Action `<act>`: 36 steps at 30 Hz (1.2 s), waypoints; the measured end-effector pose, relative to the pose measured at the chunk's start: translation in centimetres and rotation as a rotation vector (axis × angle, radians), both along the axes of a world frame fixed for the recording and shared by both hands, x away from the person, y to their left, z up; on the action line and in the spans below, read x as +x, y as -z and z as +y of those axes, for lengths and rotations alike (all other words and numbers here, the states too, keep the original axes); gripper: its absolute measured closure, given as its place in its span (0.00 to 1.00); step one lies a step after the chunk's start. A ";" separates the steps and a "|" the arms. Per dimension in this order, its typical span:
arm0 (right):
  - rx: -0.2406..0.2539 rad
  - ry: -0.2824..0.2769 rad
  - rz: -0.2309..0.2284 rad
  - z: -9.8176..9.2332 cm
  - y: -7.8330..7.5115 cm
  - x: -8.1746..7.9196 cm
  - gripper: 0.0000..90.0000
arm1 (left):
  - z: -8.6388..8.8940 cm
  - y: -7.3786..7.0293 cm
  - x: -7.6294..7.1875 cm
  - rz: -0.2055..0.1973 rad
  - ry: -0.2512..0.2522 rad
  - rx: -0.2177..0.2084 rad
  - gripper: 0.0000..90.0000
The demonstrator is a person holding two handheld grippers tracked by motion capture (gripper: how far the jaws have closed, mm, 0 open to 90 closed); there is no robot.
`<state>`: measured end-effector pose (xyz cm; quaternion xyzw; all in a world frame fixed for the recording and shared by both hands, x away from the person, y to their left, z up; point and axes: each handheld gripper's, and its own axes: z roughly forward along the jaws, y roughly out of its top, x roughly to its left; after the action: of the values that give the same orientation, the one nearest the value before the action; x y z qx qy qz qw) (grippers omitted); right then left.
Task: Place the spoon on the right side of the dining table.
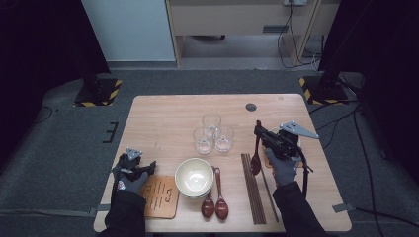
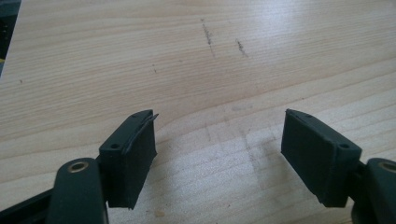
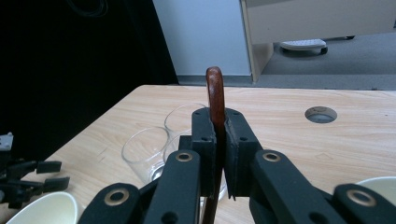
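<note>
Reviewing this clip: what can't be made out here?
- Wooden spoon clamped in the right gripper: bowl end hidden behind the jaws, right gripper view.
- Wooden board: markings too small, high view.
- Pale dish: mostly hidden beneath the right gripper, high view.

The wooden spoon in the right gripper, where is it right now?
In the high view the wooden spoon hangs from the shut right gripper, right of the glasses and above the chopsticks.

Grey carpet (image 1: 59, 148) around my table (image 1: 163, 113); pale wall panel (image 1: 128, 29) at 11 o'clock, beige cabinet (image 1: 232, 17) at 12.
</note>
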<state>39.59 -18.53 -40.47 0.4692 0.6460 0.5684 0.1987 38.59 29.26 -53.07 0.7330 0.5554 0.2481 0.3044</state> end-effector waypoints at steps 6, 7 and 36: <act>0.004 0.023 -0.006 -0.3 -0.1 0.6 0.94 | 0.0 0.2 0.1 0.009 -0.005 -0.004 0.24; 0.006 0.029 -0.009 -0.4 -0.1 0.7 0.94 | 0.0 0.2 0.1 0.011 -0.009 -0.007 0.23; 0.064 0.138 -0.051 -2.0 -1.3 3.4 0.94 | -0.2 0.6 0.8 0.032 -0.027 -0.014 0.02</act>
<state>42.97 -20.54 -39.14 0.5042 0.5882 0.5855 0.2386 39.35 29.07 -53.66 0.7271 0.5717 0.2369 0.2971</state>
